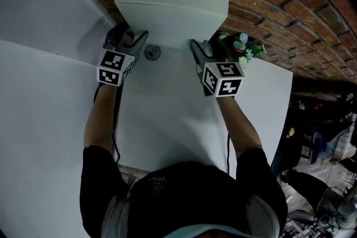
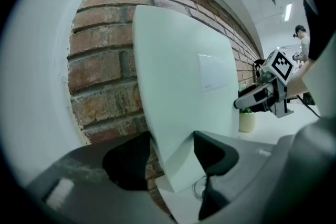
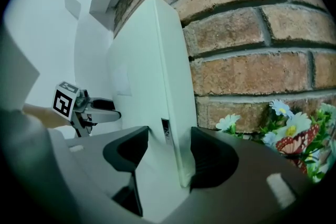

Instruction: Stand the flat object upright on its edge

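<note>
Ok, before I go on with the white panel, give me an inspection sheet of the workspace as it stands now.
Surface: white table, no marks seen.
Job's things: white panel upright, close in front of the brick wall. Whether its lower edge rests on the table cannot be told.
Clutter: potted flowers right of the panel; small round object on the table by the panel's left end.
Grippers: left hand-held gripper clamped on the panel's left edge, right hand-held gripper on its right edge.
Cables: a dark cord runs along each forearm.
Surroundings: dim gear beyond the table's right side.
</note>
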`<action>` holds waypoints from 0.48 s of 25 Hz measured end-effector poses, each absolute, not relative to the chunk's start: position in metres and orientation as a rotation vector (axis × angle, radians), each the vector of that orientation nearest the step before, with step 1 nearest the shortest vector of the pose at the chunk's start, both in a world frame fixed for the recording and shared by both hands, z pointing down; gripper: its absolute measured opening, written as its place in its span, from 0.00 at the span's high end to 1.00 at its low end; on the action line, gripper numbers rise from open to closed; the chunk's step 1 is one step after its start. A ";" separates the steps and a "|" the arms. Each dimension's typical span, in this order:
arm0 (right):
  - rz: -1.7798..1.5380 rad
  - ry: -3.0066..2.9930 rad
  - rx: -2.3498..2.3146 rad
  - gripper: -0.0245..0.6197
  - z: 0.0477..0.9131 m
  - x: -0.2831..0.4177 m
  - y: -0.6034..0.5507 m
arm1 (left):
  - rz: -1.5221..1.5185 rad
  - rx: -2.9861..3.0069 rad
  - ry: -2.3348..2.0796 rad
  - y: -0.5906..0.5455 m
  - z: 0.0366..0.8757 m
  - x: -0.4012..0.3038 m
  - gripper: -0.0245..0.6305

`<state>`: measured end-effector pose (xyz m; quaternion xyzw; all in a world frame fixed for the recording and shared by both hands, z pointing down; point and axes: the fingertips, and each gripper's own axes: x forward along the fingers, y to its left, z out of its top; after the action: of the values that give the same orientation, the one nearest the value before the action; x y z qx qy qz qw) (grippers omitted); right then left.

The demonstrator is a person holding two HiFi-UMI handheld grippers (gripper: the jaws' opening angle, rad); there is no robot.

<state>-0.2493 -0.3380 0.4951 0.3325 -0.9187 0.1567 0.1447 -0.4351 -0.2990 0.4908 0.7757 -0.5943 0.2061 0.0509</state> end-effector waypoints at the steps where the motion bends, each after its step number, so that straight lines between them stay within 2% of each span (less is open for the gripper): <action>1: 0.453 -2.647 0.959 0.57 0.495 -0.249 -0.338 | 0.625 2.358 -1.810 -0.299 0.491 -0.435 0.56; 8: 0.485 -2.636 0.970 0.57 0.497 -0.249 -0.336 | 0.573 2.326 -1.795 -0.295 0.492 -0.434 0.56; 12: 0.519 -2.634 0.959 0.50 0.497 -0.248 -0.333 | 0.528 2.312 -1.773 -0.294 0.490 -0.432 0.55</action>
<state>-0.2482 -0.3332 0.4968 0.3328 -0.9142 0.1802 0.1447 -0.4321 -0.2937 0.4904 0.7776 -0.5963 0.1775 0.0903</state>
